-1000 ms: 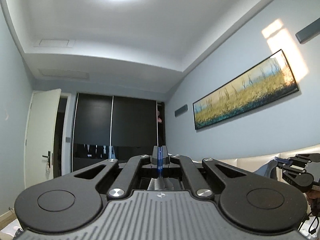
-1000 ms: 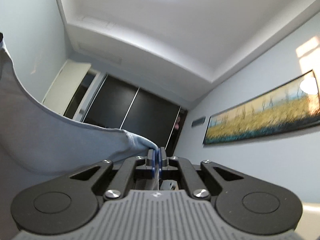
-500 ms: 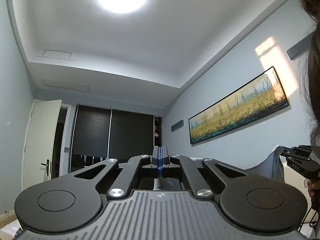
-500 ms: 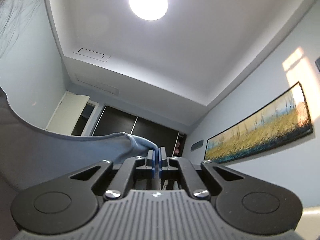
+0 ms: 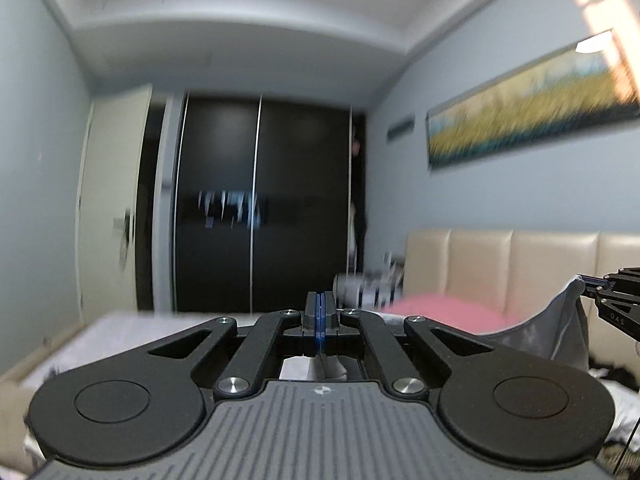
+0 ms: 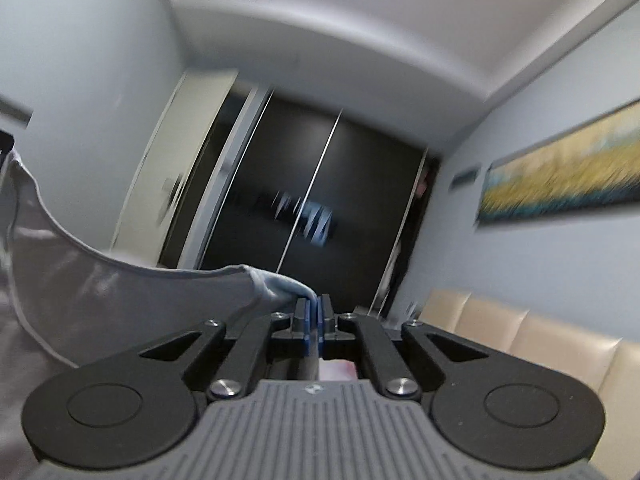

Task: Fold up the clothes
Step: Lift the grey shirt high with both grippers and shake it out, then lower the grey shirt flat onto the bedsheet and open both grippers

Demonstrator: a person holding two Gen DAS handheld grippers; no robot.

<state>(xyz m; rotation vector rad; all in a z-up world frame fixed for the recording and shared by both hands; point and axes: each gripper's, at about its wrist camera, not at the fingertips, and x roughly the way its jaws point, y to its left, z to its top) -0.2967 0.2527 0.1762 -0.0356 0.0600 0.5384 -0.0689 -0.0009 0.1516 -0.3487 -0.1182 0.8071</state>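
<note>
Right gripper (image 6: 314, 312) is clamped on the grey shirt's (image 6: 120, 300) edge. Left gripper (image 5: 319, 312) pinched closed, can't tell if it's gripping cloth. Bed (image 5: 132, 332) lies below.

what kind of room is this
Most likely a bedroom. A padded beige headboard runs along the wall above a bed with a pink cover, and a dark sliding-door wardrobe fills the far end, beside a white door.

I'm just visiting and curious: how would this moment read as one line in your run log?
step: garment lifted above bed | left gripper: shut, contents unclear | right gripper: shut on grey garment | bed: below | views: motion-blurred
</note>
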